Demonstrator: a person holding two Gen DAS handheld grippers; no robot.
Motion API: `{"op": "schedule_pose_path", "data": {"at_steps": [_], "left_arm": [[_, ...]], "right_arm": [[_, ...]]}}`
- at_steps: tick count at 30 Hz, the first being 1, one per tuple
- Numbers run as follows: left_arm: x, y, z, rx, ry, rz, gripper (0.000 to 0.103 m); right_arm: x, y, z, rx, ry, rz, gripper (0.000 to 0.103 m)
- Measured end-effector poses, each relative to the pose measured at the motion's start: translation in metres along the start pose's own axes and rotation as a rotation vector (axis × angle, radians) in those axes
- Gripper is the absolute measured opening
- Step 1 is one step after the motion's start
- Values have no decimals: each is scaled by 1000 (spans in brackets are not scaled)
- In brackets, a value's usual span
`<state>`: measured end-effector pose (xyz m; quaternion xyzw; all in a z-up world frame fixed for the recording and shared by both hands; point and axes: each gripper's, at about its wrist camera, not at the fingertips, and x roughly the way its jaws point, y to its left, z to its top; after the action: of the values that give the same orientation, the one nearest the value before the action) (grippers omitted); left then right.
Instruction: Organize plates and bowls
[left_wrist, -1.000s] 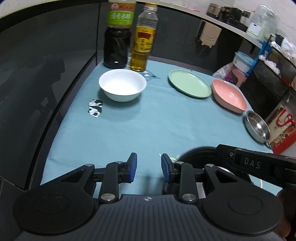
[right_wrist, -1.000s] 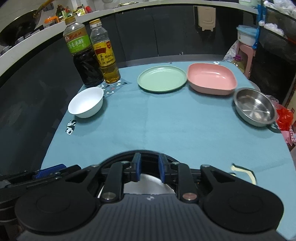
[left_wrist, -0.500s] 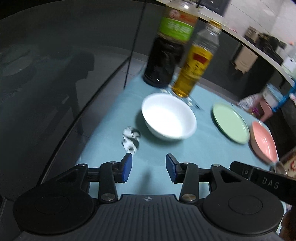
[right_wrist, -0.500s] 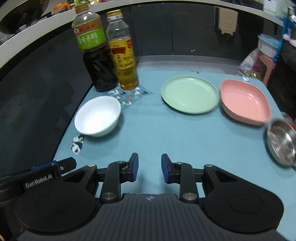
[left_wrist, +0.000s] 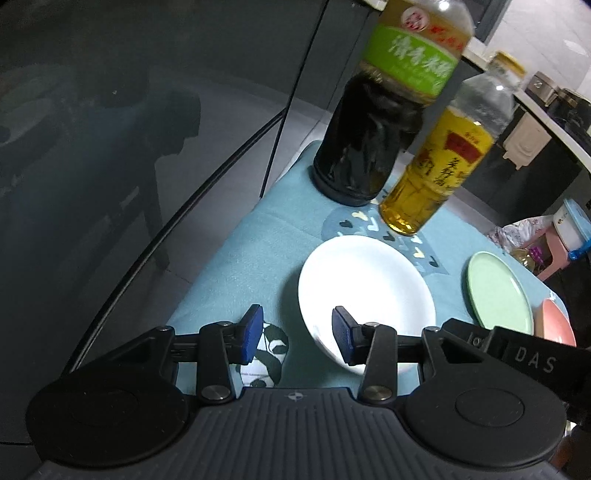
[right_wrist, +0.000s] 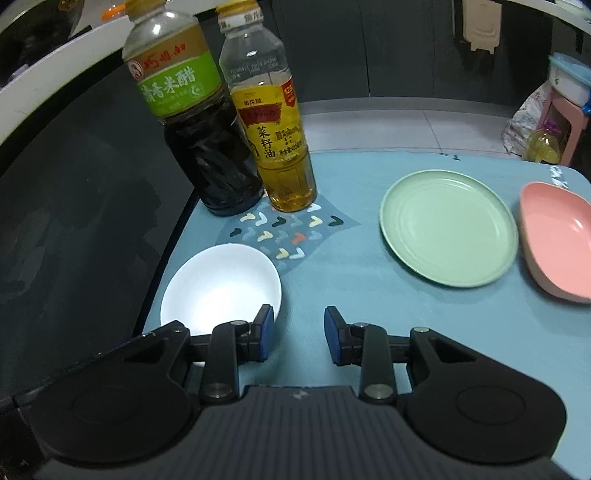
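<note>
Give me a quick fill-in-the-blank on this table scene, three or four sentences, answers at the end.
1. The bowl nearest the left hand-held gripper is ____ in colour.
2. The round plate between that bowl and the pink dish is pale ____.
3. The dark vinegar bottle stands beside a bottle of ____ oil.
4. The right hand-held gripper has its jaws ____ and holds nothing.

Missing words: white; green; yellow; open
</note>
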<state>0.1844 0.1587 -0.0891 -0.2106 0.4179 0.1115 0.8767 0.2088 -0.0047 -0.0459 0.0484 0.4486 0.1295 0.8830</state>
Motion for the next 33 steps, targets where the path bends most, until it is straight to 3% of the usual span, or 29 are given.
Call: {"op": "schedule_pose_path", "data": {"at_steps": [9, 11, 12, 14, 16, 25, 33], "left_arm": [[21, 0, 2, 16, 12, 13, 36], [23, -1, 1, 31, 14, -10, 21], [24, -2, 0, 41, 16, -33, 13], [22, -7, -3, 68, 10, -33, 12], [16, -10, -6, 85, 1, -26, 12], [-36, -20, -22, 117, -41, -96, 12], [-88, -42, -60, 190, -53, -162, 13]], "right_arm": [[36, 4, 10, -3, 36, -2, 32], [45, 5, 11, -3, 57, -9, 31], [49, 6, 11, -3, 69, -8, 26], [53, 6, 10, -5, 84, 30, 10], [50, 10, 9, -16, 90, 23, 7], [1, 8, -4, -34, 50, 6, 8], [-60, -19, -34, -6, -12, -17, 10]]}}
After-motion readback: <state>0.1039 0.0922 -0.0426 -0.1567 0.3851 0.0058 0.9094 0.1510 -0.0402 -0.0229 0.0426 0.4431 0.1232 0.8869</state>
